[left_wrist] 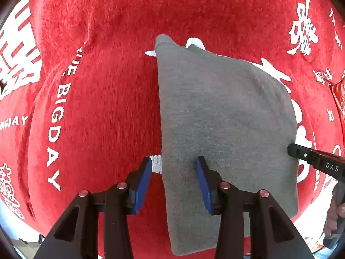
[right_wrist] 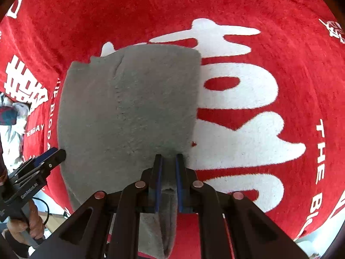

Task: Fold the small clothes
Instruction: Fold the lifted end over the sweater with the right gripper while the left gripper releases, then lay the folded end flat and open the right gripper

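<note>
A small grey garment (left_wrist: 224, 120) lies folded flat on a red cloth with white lettering (left_wrist: 107, 86). My left gripper (left_wrist: 173, 161) is open, its fingers straddling the garment's left edge just above it. In the right wrist view the grey garment (right_wrist: 129, 108) fills the middle. My right gripper (right_wrist: 168, 157) is shut on the garment's near right edge, with a pinched fold of grey fabric between the blue pads. The right gripper also shows in the left wrist view (left_wrist: 290, 147) at the garment's right edge. The left gripper shows in the right wrist view (right_wrist: 57, 153).
The red cloth (right_wrist: 280, 43) covers the whole work surface, with wrinkles at the left. Its near edge drops off toward a pale floor (left_wrist: 13, 222). A patterned fabric item (right_wrist: 10, 116) lies beyond the cloth's left edge.
</note>
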